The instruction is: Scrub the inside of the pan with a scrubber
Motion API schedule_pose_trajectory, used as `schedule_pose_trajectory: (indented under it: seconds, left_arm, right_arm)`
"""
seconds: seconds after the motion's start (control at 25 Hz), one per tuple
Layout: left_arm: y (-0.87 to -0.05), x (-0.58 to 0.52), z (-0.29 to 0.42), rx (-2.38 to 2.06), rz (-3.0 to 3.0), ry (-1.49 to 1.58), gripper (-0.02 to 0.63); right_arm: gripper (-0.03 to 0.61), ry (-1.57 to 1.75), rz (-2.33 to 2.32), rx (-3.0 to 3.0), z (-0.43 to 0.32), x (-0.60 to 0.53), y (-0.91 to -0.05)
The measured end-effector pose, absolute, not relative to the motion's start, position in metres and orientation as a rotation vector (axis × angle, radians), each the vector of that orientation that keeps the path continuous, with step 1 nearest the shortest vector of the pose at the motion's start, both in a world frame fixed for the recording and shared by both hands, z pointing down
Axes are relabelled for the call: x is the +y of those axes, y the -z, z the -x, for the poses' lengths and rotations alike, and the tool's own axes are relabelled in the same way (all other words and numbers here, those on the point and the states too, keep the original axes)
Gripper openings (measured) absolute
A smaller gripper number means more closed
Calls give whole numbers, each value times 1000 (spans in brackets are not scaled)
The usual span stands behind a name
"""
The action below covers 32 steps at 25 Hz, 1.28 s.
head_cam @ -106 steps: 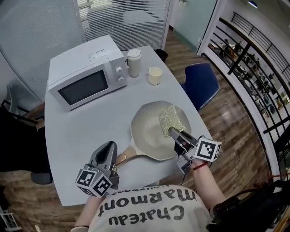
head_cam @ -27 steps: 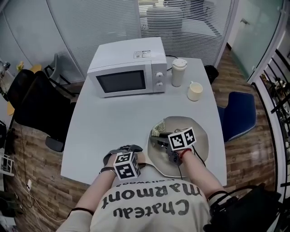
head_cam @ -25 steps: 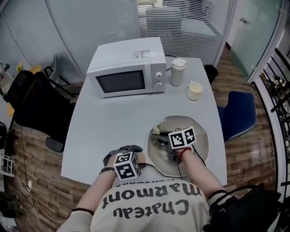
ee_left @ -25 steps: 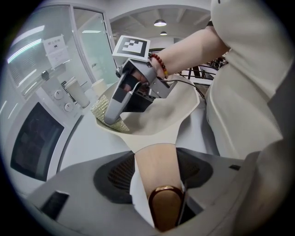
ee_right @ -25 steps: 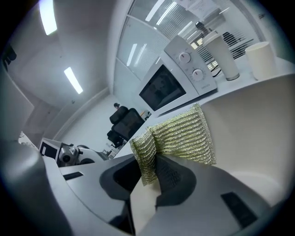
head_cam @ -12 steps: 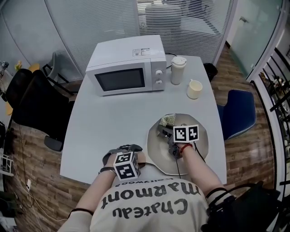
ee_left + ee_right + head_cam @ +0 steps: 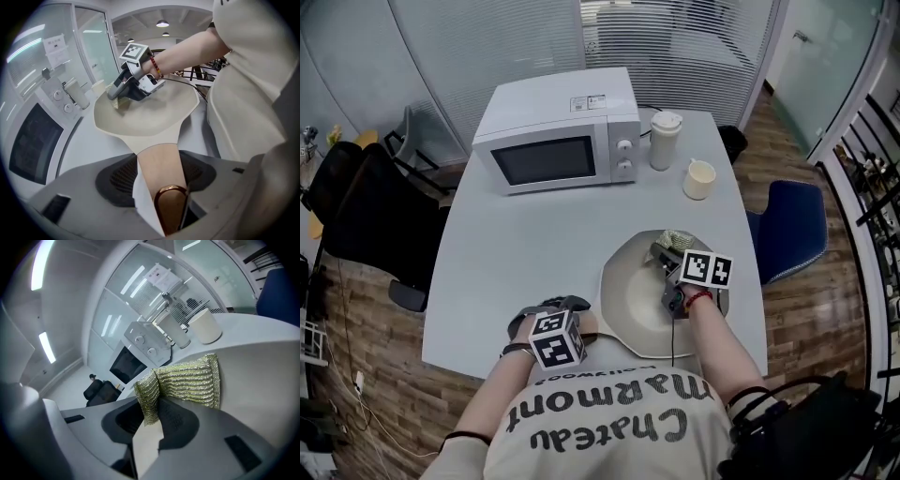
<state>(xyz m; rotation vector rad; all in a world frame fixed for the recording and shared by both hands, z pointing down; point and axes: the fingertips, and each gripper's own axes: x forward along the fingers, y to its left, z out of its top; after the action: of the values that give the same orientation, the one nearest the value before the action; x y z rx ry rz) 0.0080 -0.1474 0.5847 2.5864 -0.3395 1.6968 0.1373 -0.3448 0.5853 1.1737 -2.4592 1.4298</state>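
A cream pan (image 7: pixel 633 305) lies on the white table (image 7: pixel 516 253) near its front edge. My left gripper (image 7: pixel 553 307) is shut on the pan's handle (image 7: pixel 158 166), whose copper end ring sits between the pads. My right gripper (image 7: pixel 667 258) reaches into the pan at its far right rim, shut on a folded gold-green mesh scrubber (image 7: pixel 187 380). The scrubber (image 7: pixel 676 238) rests against the pan's inner wall. From the left gripper view, the right gripper (image 7: pixel 115 95) presses the scrubber (image 7: pixel 121 104) on the far side of the pan (image 7: pixel 150 119).
A white microwave (image 7: pixel 558 131) stands at the back of the table, with a lidded cup (image 7: pixel 664 131) and a small cream cup (image 7: pixel 700 179) to its right. A blue chair (image 7: pixel 787 234) is off the right edge, black chairs (image 7: pixel 356 197) to the left.
My right gripper has carried the scrubber from the pan's back left across to its far right rim and turned. The left gripper holds still on the handle.
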Motion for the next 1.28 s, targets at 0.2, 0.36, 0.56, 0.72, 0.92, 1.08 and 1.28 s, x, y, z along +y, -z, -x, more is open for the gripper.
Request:
schedule_pose_trajectory:
  seconds: [0.2,0.36,0.56,0.72,0.92,1.08,1.28]
  left_arm:
    - [-583,-148,-9,-344,-2581,-1707,281]
    - [-582,-149,-10,-338,-2584,-1708,279]
    - [-580,-150,-10,-337,-2575,-1703,278]
    - [-580,-146,-9,-336,-2559,-1669,275]
    - [-582,-145,-11,-283,-2576,-1650,270]
    - [-582,-147,-11,-244,-2585,-1650,268]
    - [-581,-146,-15,-246,-2599,-1648,267]
  right_arm:
    - [80,-1490,-1331,-2446,-172,-349,-580]
    - [78,-1504,-1461,-2417,-190,-344,-578]
    - [77,-1573,-1655,-2348,-215,-336,-575]
    - [77,-1639,-1804,-2296,-230,-324,-574]
    - [77,-1723,-2003,-2180,-249,-309,-576]
    - [77,-1831,-2152,-2034,-261,-286,-584]
    - [77,-1918,-2377,-1899,-272,-257,-588]
